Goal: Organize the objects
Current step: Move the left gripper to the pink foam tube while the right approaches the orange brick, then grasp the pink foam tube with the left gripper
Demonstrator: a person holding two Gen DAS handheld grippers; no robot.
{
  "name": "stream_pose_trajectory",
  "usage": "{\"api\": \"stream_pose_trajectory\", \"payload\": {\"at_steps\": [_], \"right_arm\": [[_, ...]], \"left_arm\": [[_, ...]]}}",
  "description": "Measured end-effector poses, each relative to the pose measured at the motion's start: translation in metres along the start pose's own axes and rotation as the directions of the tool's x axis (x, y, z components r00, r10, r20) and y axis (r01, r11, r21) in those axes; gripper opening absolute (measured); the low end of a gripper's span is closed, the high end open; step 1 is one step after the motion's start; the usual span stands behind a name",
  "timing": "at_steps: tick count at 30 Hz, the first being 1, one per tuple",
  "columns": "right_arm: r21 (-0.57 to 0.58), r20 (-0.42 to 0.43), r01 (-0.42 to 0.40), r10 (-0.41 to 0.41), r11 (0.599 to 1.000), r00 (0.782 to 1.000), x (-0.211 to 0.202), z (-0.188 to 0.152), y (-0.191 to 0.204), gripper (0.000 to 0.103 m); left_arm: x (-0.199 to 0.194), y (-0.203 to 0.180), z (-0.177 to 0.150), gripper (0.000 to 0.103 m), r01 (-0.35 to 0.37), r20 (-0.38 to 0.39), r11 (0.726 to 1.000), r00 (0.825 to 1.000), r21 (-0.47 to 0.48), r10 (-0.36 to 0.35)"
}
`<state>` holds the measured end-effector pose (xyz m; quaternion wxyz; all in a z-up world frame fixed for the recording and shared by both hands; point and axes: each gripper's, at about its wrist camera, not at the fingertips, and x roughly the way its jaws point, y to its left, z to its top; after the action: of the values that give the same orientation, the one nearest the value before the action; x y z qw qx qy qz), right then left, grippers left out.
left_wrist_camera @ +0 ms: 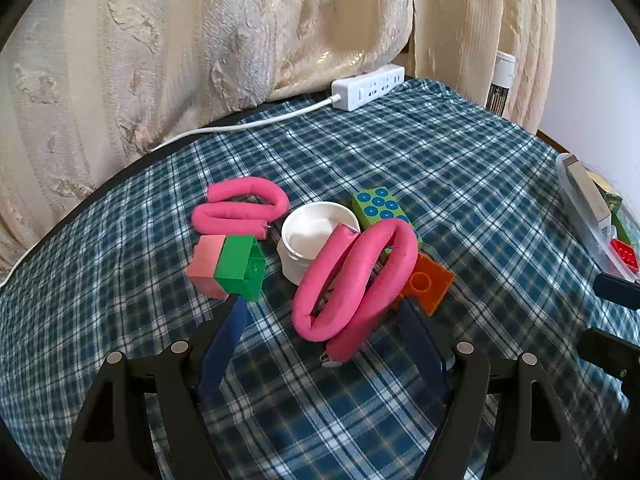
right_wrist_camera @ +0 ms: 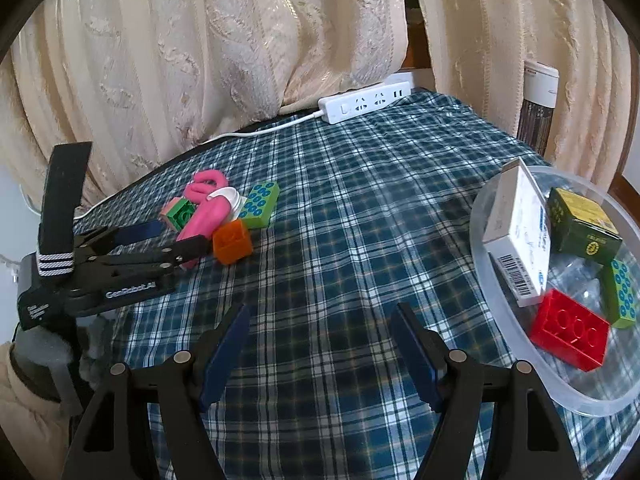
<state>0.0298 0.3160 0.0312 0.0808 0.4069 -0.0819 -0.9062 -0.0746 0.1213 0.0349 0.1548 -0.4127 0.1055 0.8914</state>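
On the plaid cloth lies a pile: a near pink foam curler [left_wrist_camera: 352,280], a second pink curler [left_wrist_camera: 240,208], a white jar [left_wrist_camera: 316,240], a green dotted brick [left_wrist_camera: 380,208], an orange brick [left_wrist_camera: 430,284] and a pink-and-green brick [left_wrist_camera: 228,264]. My left gripper [left_wrist_camera: 322,304] is open, its blue pads either side of the near curler's lower end without pressing it. The right wrist view shows this gripper [right_wrist_camera: 182,236] from the side at the pile. My right gripper [right_wrist_camera: 320,312] is open over bare cloth, left of a clear bowl [right_wrist_camera: 492,280].
The bowl holds a white box [right_wrist_camera: 516,232], a dark green box [right_wrist_camera: 580,220], a red brick [right_wrist_camera: 568,332] and a green dotted brick [right_wrist_camera: 620,296]. A white power strip [left_wrist_camera: 368,88] and its cord lie at the far edge below cream curtains. A heater [right_wrist_camera: 538,104] stands behind.
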Motion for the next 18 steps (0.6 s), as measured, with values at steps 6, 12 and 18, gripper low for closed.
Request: {"api": "stream_pose_trajectory", "payload": {"at_steps": [6,12,18], "right_arm": [[0.009,-0.022,-0.016,0.017,1.0,1.0,0.008,0.002,0.0,0.077],[-0.006,-0.034,-0.02,0.019,1.0,0.999,0.015,0.006,0.004,0.077],[-0.026,-0.043,-0.018,0.017,0.999,0.999,0.023,0.011,0.009,0.077]], "left_arm": [[0.01,0.001,0.001,0.079,0.016,-0.013,1.0,1.0,-0.004,-0.016],[0.018,0.003,0.0,0.057,0.042,-0.035,0.999,0.998,-0.018,-0.043],[0.014,0.011,-0.003,0.051,0.049,-0.021,0.997,0.999,-0.055,-0.051]]}}
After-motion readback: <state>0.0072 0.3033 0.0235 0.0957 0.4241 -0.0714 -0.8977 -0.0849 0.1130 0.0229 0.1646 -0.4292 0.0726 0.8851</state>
